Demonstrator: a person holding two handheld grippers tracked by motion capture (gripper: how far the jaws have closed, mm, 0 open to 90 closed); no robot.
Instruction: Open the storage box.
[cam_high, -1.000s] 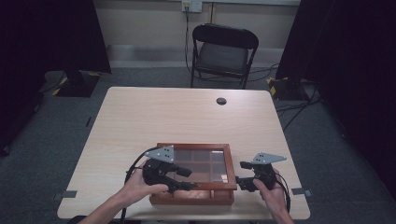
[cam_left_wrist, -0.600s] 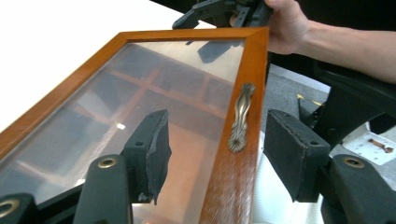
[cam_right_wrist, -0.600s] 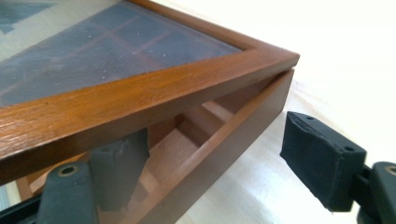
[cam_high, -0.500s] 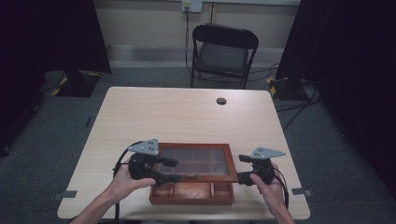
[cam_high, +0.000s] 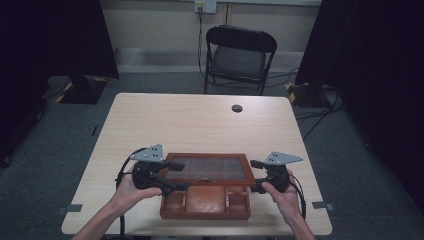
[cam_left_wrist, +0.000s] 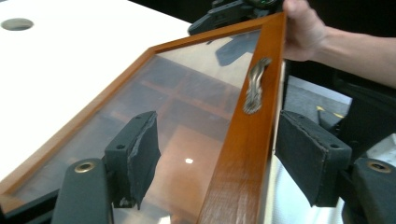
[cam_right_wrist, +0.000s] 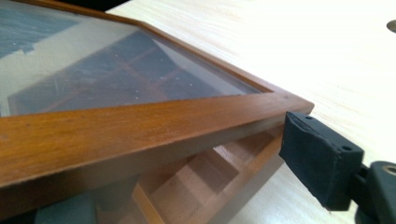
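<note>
High view: both claws spread beside the wooden box's raised, glass-paned lid

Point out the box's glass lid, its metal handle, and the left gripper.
glass lid (cam_high: 207, 168), high view, on the glass pane.
metal handle (cam_left_wrist: 254, 86), left gripper view, on its curved middle.
left gripper (cam_left_wrist: 217, 156), left gripper view, midway between its two pads.

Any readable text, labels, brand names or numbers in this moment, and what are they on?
None can be read.
The wooden box, its glass lid and the metal handle carry no lettering.
The table is bare of print.
The wall socket is too small and blurred to tell any marking.
</note>
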